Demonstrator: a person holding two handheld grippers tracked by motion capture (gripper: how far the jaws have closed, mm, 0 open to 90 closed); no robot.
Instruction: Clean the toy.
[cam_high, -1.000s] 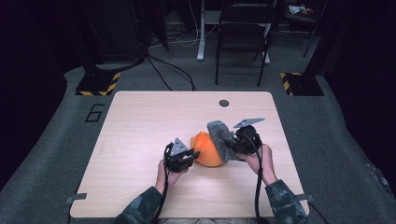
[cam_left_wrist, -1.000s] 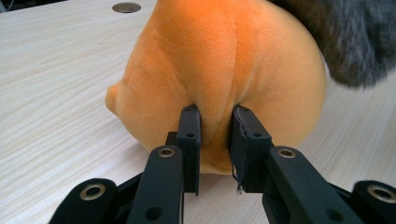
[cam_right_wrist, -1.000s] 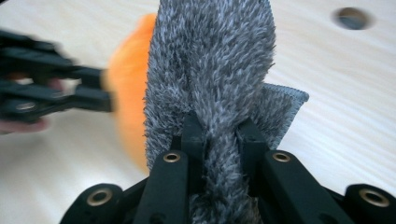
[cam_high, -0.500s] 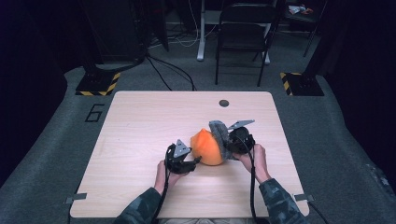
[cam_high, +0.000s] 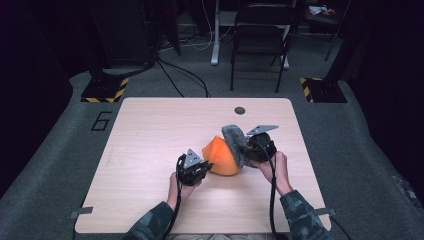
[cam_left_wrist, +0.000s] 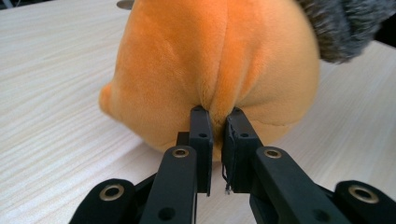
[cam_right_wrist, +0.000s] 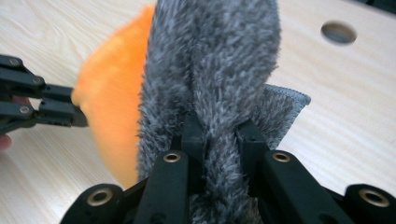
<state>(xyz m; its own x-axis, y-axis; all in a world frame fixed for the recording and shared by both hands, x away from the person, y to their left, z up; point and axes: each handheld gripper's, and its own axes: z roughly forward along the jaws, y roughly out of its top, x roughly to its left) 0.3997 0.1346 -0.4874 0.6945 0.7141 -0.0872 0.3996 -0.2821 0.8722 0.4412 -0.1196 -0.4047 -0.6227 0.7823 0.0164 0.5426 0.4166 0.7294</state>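
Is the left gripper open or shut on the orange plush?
Shut: the left gripper pinches a fold of the orange plush between its jaws.

Setting: lab or studio-type recording space, not a home. Evidence from high view: single light-wood table (cam_high: 150, 150) with a round cable grommet hole (cam_high: 240, 110), standing on grey carpet (cam_high: 360, 150) under focused light, surroundings dark. A large "6" (cam_high: 101, 121) is marked on the floor beside the table's left side, as a station number would be. Yellow-black hazard-striped base plates (cam_high: 105, 92) sit on the floor at left and right behind the table. Loose cables (cam_high: 185, 75) run across the carpet. A black folding chair (cam_high: 262, 40) stands behind the table
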